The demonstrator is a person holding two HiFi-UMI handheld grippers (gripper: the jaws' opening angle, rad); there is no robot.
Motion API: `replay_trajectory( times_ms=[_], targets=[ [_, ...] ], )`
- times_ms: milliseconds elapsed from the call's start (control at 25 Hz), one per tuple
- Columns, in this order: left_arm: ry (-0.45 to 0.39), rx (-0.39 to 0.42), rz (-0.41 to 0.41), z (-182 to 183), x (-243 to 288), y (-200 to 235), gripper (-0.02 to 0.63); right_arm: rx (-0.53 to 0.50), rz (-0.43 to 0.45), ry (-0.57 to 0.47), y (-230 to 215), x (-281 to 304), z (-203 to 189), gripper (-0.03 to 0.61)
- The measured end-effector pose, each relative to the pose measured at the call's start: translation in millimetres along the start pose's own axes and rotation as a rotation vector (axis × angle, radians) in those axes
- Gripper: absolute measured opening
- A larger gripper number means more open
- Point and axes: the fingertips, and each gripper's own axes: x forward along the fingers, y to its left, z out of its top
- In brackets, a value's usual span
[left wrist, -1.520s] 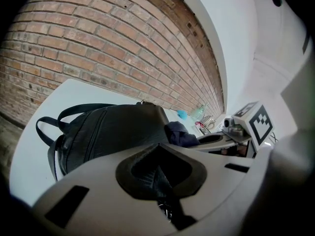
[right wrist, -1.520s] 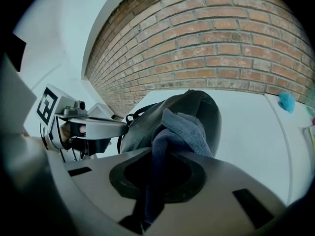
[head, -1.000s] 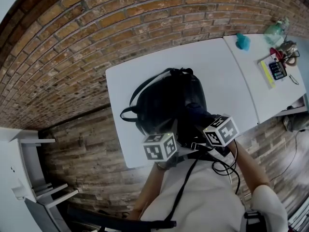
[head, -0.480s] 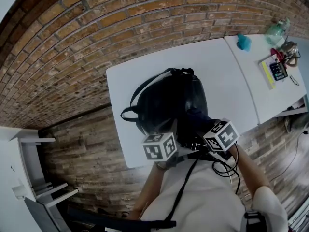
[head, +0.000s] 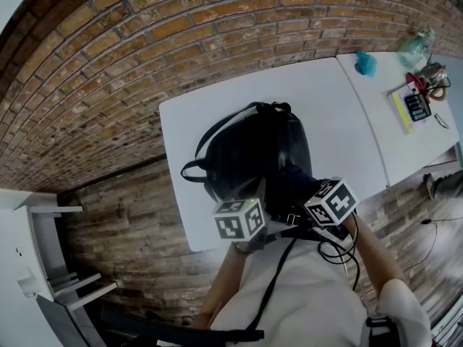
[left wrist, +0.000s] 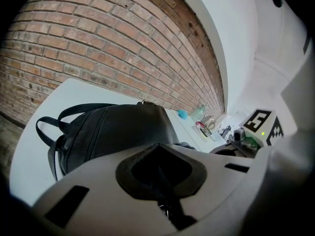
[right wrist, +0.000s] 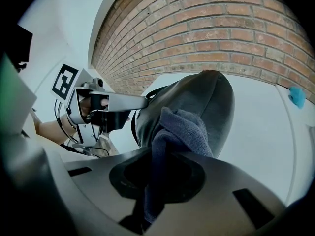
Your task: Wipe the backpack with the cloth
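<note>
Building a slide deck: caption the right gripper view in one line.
Right gripper, shut on a dark cloth, holds it at a black backpack on a white table by a brick wall.

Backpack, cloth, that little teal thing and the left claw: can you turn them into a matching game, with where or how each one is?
Things:
1. backpack
2. cloth
3. teal thing
4. left claw

Places or states:
A. pinched in the right claw
B. closed, with no cloth in it
C. lying on the near white table
D. on the far table, close to the brick wall

Pairs: 1-C, 2-A, 3-D, 4-B.
</note>
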Motion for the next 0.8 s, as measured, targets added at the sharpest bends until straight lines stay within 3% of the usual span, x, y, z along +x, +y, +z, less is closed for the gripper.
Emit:
replay_trajectory(
  times_ms=[200,520,800],
  targets=[
    [-0.009,-0.002,0.014,2,-4,6,0.005,0.027,0.024,0.000,-8,-19,21,0.038],
    [-0.028,-0.013,0.029,5,-11,11,0.005,-0.054,-0.040,-0.185,-49,-45,129,0.038],
    [-0.042,-0.021,0.048,9,-18,19,0.005,-0.060,-0.080,-0.189,-80,-16,200,0.038]
  ],
)
